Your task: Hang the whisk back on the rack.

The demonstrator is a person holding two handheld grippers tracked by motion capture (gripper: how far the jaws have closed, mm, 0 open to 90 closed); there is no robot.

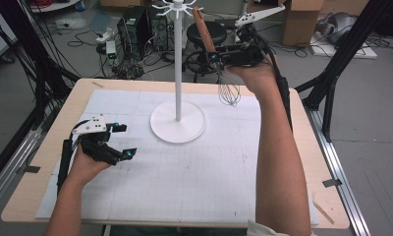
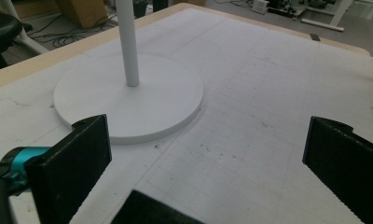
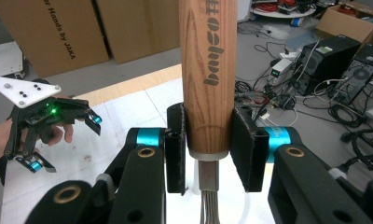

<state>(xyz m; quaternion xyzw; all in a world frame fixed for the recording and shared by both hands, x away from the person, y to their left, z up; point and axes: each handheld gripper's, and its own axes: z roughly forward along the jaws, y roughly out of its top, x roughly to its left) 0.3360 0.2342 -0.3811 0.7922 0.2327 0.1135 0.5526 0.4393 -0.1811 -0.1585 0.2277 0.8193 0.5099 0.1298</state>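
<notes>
The right tongs [image 1: 215,57] squeeze the whisk [image 1: 219,64] by its wooden handle, high beside the white stand [image 1: 178,69]. The left tongs [image 1: 124,141] rest open on the counter [image 1: 62,123]. The person should lift it slowly toward a hook.

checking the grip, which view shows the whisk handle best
The right gripper view: the wooden whisk handle fills it, clamped low between the black pads. The high view shows the whole whisk, small. The left gripper view faces the stand base.
</notes>
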